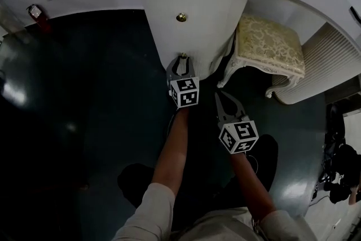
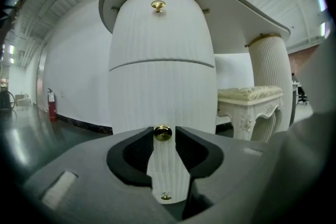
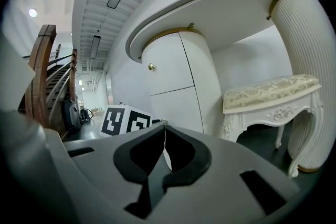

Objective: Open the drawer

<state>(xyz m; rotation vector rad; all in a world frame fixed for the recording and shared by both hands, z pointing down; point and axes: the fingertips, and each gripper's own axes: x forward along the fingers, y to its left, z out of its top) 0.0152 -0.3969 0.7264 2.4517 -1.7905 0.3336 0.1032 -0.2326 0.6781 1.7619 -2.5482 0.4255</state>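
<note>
A white rounded drawer pedestal (image 2: 163,97) under a curved white desk carries gold knobs one above another. My left gripper (image 2: 164,128) is open with the middle knob (image 2: 163,134) between its fingertips, and a thin gap shows on each side of the knob. The head view shows the same left gripper (image 1: 181,60) right at that knob (image 1: 183,56), below the upper knob (image 1: 181,17). A lower knob (image 2: 166,196) shows through the gap of the jaws. My right gripper (image 3: 165,124) is shut on nothing; in the head view the right gripper (image 1: 220,97) hangs back right of the pedestal.
A cream upholstered stool (image 1: 269,45) stands right of the pedestal, beside a ribbed white column (image 2: 270,60). A red fire extinguisher (image 2: 51,105) stands by the far wall on the left. The floor (image 1: 84,110) is dark and glossy. A wooden stair rail (image 3: 44,76) rises at the left.
</note>
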